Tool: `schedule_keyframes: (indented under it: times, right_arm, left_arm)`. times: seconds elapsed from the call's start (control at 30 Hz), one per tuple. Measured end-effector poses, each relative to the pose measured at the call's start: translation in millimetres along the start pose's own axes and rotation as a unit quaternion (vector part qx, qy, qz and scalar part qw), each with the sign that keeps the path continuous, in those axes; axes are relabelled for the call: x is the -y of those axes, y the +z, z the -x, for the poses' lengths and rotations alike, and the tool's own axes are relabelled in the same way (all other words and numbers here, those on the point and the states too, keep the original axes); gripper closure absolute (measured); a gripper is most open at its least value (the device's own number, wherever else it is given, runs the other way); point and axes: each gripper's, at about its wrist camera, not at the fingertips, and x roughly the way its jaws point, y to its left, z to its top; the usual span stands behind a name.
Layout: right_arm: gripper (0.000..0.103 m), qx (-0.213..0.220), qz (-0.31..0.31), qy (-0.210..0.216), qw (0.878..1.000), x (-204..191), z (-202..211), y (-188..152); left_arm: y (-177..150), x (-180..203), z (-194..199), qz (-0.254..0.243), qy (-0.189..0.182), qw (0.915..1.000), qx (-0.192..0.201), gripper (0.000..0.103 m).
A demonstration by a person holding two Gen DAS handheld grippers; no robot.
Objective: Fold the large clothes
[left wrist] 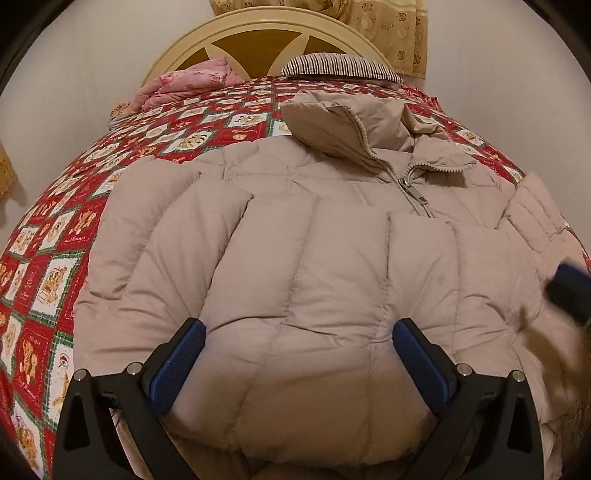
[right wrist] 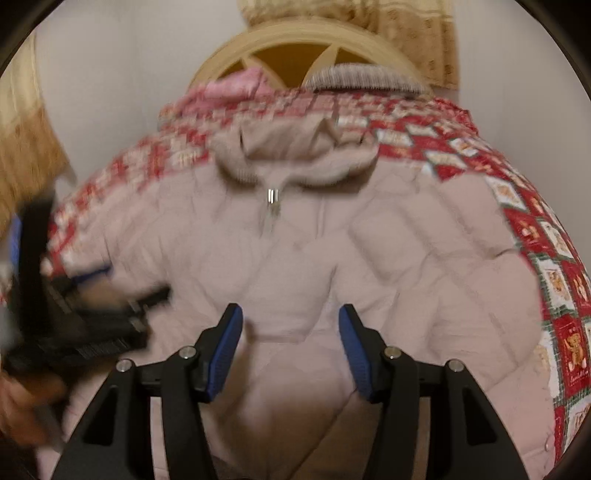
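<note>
A beige quilted puffer jacket point(left wrist: 303, 258) lies front up on the bed, zipped, collar toward the headboard. It also shows in the right wrist view point(right wrist: 295, 251), blurred. My left gripper point(left wrist: 297, 328) is open and empty just above the jacket's lower front. My right gripper point(right wrist: 291, 314) is open and empty above the jacket's lower middle. The right gripper shows as a dark blur at the right edge of the left wrist view point(left wrist: 569, 291). The left gripper shows blurred at the left of the right wrist view point(right wrist: 85, 317).
The bed has a red patchwork teddy-bear cover point(left wrist: 48, 258). A pink folded cloth point(left wrist: 188, 85) and a striped pillow point(left wrist: 340, 66) lie by the cream headboard point(left wrist: 258, 33). Patterned curtains point(left wrist: 391, 29) hang behind.
</note>
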Motion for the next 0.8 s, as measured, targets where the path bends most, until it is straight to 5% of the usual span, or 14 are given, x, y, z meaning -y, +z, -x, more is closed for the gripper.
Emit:
schedule_keyframes:
  times: [0.13, 0.33, 0.8]
  right_arm:
    - [0.046, 0.009, 0.032, -0.005, 0.999, -14, 5, 16]
    - [0.047, -0.053, 0.042, 0.0, 0.998, -13, -36, -5]
    - [0.046, -0.032, 0.049, -0.004, 0.998, -11, -37, -21]
  left_arm:
    - [0, 0, 0, 0.0, 0.0, 1.0, 0.0, 0.001]
    - [0, 0, 0, 0.0, 0.0, 1.0, 0.0, 0.001]
    - [1, 4, 1, -0.007, 0.006, 1.0, 0.0, 0.001]
